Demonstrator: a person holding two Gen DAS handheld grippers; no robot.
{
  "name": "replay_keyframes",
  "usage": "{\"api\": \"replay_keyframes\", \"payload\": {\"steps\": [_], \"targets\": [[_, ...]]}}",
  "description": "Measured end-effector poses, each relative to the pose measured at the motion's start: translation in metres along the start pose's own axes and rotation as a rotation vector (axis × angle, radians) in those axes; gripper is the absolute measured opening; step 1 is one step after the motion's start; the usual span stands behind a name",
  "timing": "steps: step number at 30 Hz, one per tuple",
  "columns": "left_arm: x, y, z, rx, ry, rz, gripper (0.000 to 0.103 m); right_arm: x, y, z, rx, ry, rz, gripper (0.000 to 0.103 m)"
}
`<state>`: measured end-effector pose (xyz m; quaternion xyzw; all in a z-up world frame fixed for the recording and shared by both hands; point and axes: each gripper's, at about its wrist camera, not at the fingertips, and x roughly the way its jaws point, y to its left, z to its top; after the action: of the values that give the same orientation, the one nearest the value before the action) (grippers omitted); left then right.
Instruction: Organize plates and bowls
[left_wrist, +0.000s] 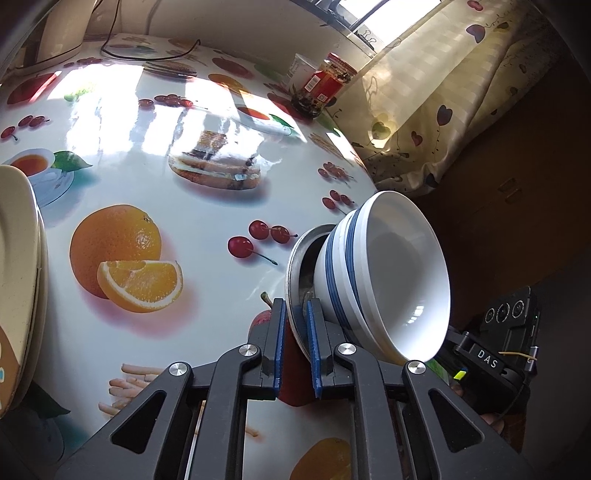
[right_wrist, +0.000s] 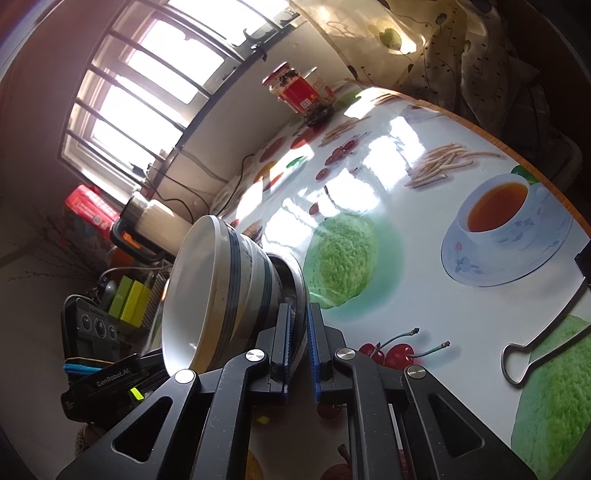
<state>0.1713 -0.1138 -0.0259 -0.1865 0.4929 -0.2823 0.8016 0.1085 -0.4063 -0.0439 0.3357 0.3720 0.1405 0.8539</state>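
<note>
1. Blue-padded fingers (left_wrist: 277, 332) of the left gripper (left_wrist: 295, 325) are seen nearest the lens, nearly closed, clamped on the rim of a metal plate (left_wrist: 295, 258).
2. Same picture on the right wrist view: the right gripper (right_wrist: 299, 328) is pinched on the metal plate's rim (right_wrist: 300, 291), gap narrow, one pad on each face of the rim.
3. Count of held ware: one metal plate, two white bowls with blue bands (left_wrist: 388, 273) nested together on it. The stack is tipped on edge, bowl mouths facing sideways, and is carried by both grippers above the table (left_wrist: 147, 177).
4. The bowls (right_wrist: 218, 291) are touched by neither pad; only the plate rim is gripped.
5. A stack of cream plates (left_wrist: 22, 258) is seen at the left edge of the left wrist view; two rims can be made out, exact count cannot be told.
6. On the table's far side: one red-labelled jar (left_wrist: 325, 85), one white cup (left_wrist: 301, 68) just beside it.
7. One wire handle (right_wrist: 546, 332) lies on the fruit-print tablecloth at right.
8. One kettle (right_wrist: 155, 225) is seen beyond the bowls, near the window (right_wrist: 147, 85).
</note>
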Motion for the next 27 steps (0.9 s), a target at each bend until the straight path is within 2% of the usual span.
{"api": "replay_keyframes", "payload": {"steps": [27], "targets": [[-0.0015, -0.0025, 0.0009, 0.018, -0.006, 0.019, 0.011, -0.0009, 0.0001, -0.0014, 0.010, -0.010, 0.012, 0.009]]}}
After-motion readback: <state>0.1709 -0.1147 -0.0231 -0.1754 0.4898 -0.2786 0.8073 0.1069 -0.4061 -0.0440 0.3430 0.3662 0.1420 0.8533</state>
